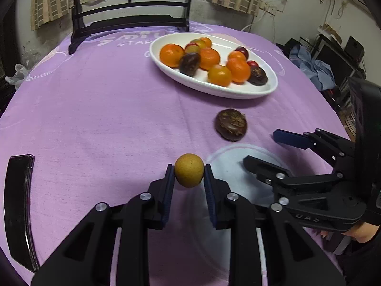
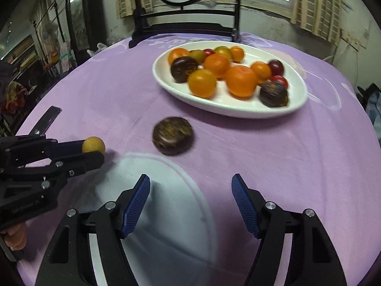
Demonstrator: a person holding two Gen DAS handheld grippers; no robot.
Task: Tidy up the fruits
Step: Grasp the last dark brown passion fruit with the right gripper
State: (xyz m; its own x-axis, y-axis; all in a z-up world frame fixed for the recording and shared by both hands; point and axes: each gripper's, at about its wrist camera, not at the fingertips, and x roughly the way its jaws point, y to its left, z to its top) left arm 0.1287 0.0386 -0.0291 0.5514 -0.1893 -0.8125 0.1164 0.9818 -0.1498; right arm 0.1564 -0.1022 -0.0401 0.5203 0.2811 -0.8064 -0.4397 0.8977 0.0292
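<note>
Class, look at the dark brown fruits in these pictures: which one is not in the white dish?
The dark brown fruit lying alone on the purple tablecloth, just in front of the white dish. The other two dark ones sit inside the dish among the orange fruits.

A lilac printed cloth (image 1: 95, 119) covers the round counter, a dark wooden chair (image 1: 129, 21) stands at its far edge, and beige checked curtains (image 2: 312, 2) hang behind.

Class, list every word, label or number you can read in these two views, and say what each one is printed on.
"STAR": white print on the purple tablecloth, cut off by the white dish.
Larger white word above it: partly hidden, unreadable.
Embossed letters on the right claw body: too blurred.
</note>
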